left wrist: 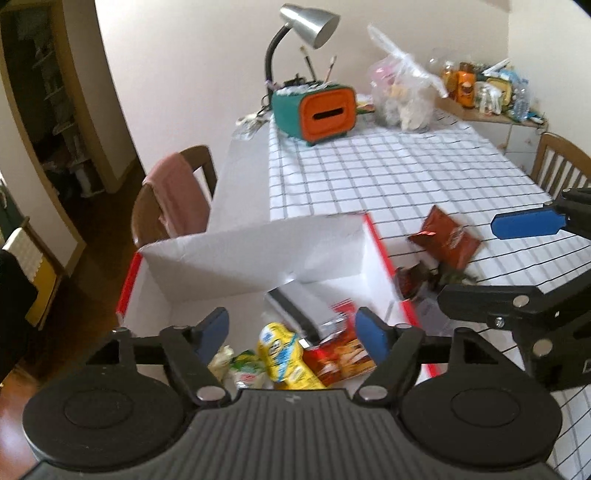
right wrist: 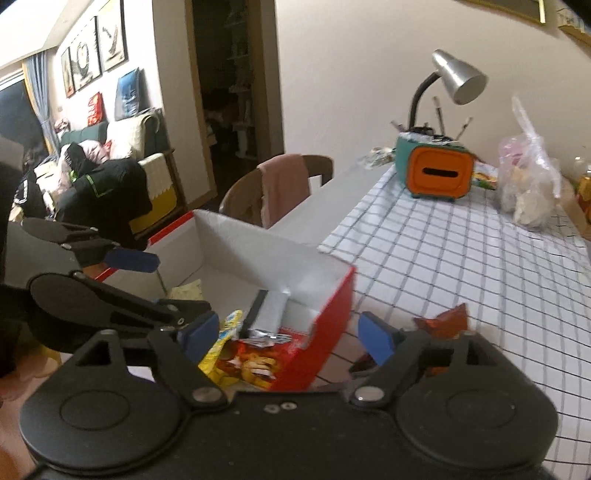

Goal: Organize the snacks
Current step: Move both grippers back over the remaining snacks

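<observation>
Two grippers are hovering over a red-and-white box (left wrist: 332, 254) at the worktop (left wrist: 406, 177) edge: left gripper (left wrist: 291, 332) and right gripper (right wrist: 288, 332), jaws standing apart, nothing between them. Several snack packets (left wrist: 284, 354) are lying inside the box; one brown packet (left wrist: 447, 238) is lying on the checked cloth just beside it.

**Layout of the table, box and snacks**

An open box (left wrist: 255, 254) stands at the near left edge of the table (left wrist: 406, 177). Inside it lie several snack packets (left wrist: 291, 354) and a flat carton (left wrist: 295, 306). To the right of the box, on the tablecloth, lies a loose snack bag (left wrist: 447, 238). At the far end stand a tissue holder (left wrist: 325, 110), a desk lamp (left wrist: 306, 22) behind it, and a plastic bag (left wrist: 404, 99) to its right. A chair (left wrist: 173, 195) stands left of the table.
</observation>
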`<state>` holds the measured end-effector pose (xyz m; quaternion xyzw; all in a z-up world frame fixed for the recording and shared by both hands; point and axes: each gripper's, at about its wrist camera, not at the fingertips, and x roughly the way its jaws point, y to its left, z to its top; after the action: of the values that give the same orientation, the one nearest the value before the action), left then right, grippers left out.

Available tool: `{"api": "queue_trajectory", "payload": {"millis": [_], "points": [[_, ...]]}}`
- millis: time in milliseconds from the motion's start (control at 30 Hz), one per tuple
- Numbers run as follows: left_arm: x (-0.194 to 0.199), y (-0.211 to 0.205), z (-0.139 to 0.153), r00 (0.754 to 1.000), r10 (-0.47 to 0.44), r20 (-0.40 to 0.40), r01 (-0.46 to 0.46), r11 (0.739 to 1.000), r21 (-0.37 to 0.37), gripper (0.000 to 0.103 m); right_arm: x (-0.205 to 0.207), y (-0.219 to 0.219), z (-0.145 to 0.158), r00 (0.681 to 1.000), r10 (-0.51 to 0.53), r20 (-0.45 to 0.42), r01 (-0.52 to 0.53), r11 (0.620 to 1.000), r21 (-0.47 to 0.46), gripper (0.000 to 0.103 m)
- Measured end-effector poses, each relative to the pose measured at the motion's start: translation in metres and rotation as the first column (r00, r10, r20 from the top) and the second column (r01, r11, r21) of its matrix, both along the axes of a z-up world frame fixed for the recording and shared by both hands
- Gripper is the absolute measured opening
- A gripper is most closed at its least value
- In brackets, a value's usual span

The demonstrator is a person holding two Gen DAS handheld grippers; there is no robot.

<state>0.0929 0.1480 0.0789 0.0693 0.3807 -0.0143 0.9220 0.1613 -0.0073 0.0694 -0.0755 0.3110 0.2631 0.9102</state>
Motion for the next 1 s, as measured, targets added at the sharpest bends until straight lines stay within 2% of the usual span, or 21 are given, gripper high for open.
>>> {"api": "queue_trajectory", "payload": {"millis": [100,167,367,600,767,1000], "points": [[-0.001,-0.015,0.002,1.0,-0.024,0.018,0.025,1.0,-0.012,0.08,-0.002,-0.019,0.002,1.0,-0.025,0.004,0.025,1.0,0.01,0.086],[0.0,-0.026,0.001,0.999,-0.045,0.025,0.046,0.999,-0.023,0.083,-0.004,-0.033,0.002,0.999,-0.045,0.016,0.045,0.999,0.015,0.096],[0.005,-0.059,-0.007,0.993,-0.116,0.022,0.117,0.991,-0.059,0.086,-0.007,-0.08,-0.005,0.993,-0.114,0.023,0.113,0.993,0.026,0.102],[0.013,-0.099,-0.029,0.982,-0.185,-0.027,0.183,0.98,-0.075,0.087,-0.003,-0.129,-0.02,0.985,-0.172,0.012,0.172,0.985,-0.004,0.102],[0.016,-0.122,-0.041,0.974,-0.219,-0.055,0.214,0.974,-0.079,0.087,0.0,-0.155,-0.032,0.987,-0.161,0.011,0.162,0.986,-0.033,0.102],[0.032,-0.153,-0.056,0.984,-0.164,-0.076,0.156,0.982,-0.107,0.087,0.025,-0.186,-0.043,0.978,-0.208,0.005,0.208,0.977,-0.042,0.102]]}}
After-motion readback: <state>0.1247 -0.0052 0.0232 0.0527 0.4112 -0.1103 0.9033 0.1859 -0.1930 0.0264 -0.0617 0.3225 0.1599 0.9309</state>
